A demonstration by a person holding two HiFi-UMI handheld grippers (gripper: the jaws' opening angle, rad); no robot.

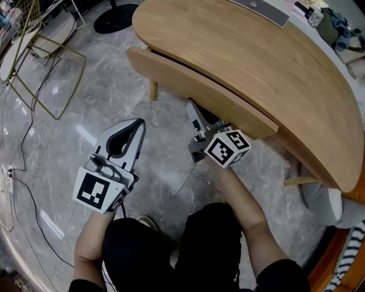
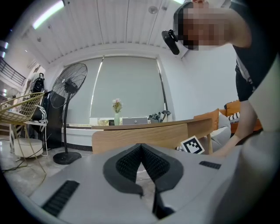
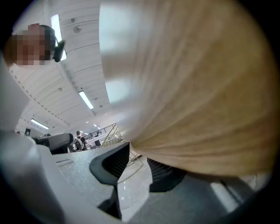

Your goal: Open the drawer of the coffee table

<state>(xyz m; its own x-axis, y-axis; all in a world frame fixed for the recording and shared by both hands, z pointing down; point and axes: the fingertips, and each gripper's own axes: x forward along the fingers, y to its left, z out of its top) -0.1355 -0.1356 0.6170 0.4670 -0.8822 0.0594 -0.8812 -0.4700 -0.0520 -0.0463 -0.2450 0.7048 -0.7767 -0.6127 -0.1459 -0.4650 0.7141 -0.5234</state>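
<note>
The coffee table [image 1: 245,51] has a curved light-wood top, and its curved drawer front [image 1: 194,85] stands a little out from under that top. My right gripper [image 1: 194,111] reaches up under the drawer front's lower edge, its tips partly hidden by the wood. In the right gripper view the drawer front [image 3: 197,87] fills the upper right and overlaps the right jaw; the right gripper [image 3: 138,157] shows floor between its pads, so it is open. My left gripper [image 1: 138,122] hangs to the left over the floor, away from the table. The left gripper [image 2: 141,145] is shut on nothing.
A table leg [image 1: 153,90] stands just left of the right gripper. A gold wire frame [image 1: 51,74], a fan base [image 1: 114,17] and cables [image 1: 28,131] lie on the marble floor at the left. Small items [image 1: 262,11] sit on the table's far side.
</note>
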